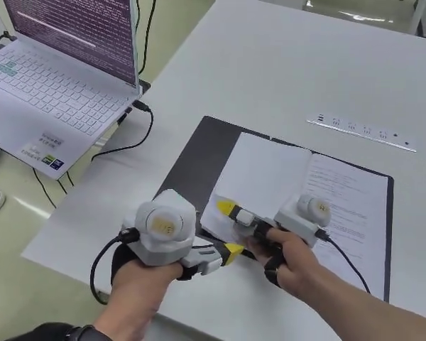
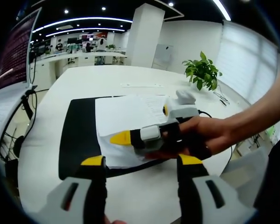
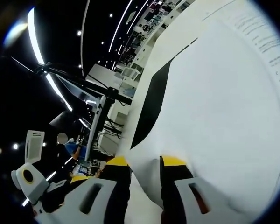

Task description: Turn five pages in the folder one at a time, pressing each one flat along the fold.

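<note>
Folder (image 1: 192, 160) lies open on the bench (image 1: 270, 64); right tool (image 3: 145, 162) pinches the near edge of a lifted page (image 1: 266, 174); left tool (image 2: 141, 161) hovers just beside it, jaws spread, holding nothing.

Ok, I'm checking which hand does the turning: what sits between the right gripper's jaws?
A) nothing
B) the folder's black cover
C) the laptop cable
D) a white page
D: in the right gripper view, the edge of a white page runs down between the narrowly set, yellow-tipped jaws of the right gripper, raised off the folder.
</note>
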